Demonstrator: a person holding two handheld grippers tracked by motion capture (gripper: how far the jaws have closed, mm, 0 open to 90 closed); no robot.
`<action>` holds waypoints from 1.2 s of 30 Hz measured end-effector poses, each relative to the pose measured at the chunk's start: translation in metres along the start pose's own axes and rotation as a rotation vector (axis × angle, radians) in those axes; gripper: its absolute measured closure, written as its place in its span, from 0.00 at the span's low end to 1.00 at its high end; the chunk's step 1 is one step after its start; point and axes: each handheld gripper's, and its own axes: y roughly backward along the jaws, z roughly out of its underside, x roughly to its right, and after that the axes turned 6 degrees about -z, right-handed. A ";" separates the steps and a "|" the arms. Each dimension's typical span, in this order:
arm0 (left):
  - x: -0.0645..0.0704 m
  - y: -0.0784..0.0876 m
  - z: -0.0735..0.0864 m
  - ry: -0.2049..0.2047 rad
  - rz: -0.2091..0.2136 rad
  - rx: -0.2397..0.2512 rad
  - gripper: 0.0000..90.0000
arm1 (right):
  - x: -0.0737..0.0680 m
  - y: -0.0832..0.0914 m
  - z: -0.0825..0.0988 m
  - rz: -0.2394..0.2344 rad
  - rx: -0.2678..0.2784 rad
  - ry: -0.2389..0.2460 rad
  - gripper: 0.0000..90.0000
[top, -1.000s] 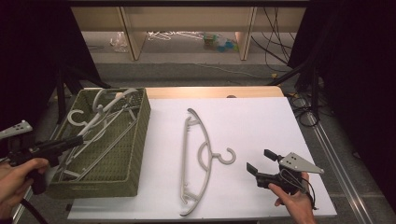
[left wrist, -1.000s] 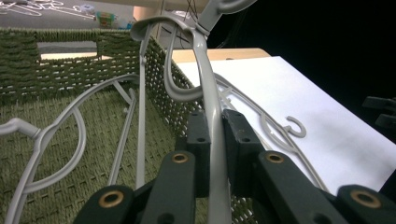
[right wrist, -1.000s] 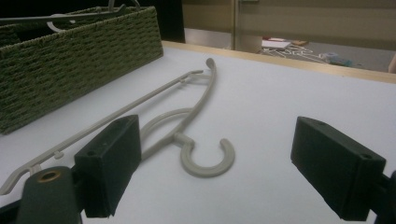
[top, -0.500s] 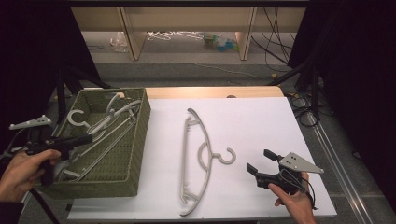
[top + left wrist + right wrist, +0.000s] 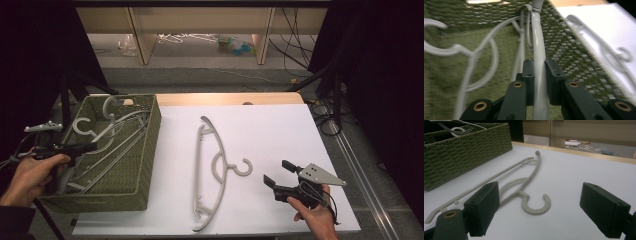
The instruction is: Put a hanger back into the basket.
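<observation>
My left gripper (image 5: 92,146) reaches over the left wall of a green woven basket (image 5: 150,130). In the left gripper view my left gripper (image 5: 539,62) is shut on the straight bar of a grey plastic hanger (image 5: 537,37) that lies among other hangers in the basket. A second grey hanger (image 5: 210,165) lies flat on the white table, its hook toward the right. My right gripper (image 5: 276,171) hovers just right of that hook, open, with nothing between its jaws. The right gripper view looks past the right gripper (image 5: 544,206) onto the same hanger (image 5: 524,182).
The white tabletop (image 5: 270,130) has a wooden strip along its far edge. The basket (image 5: 461,152) holds several tangled hangers (image 5: 107,125). Black stands and cables flank the table. A shelf with loose items stands beyond on the floor.
My left hand and gripper moved right and slightly down, further in over the basket's left side. The right gripper and the hanger on the table stayed put.
</observation>
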 end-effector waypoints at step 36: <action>0.027 0.012 0.010 -0.076 -0.199 0.024 0.46 | 0.001 0.000 0.000 -0.009 0.003 -0.017 0.19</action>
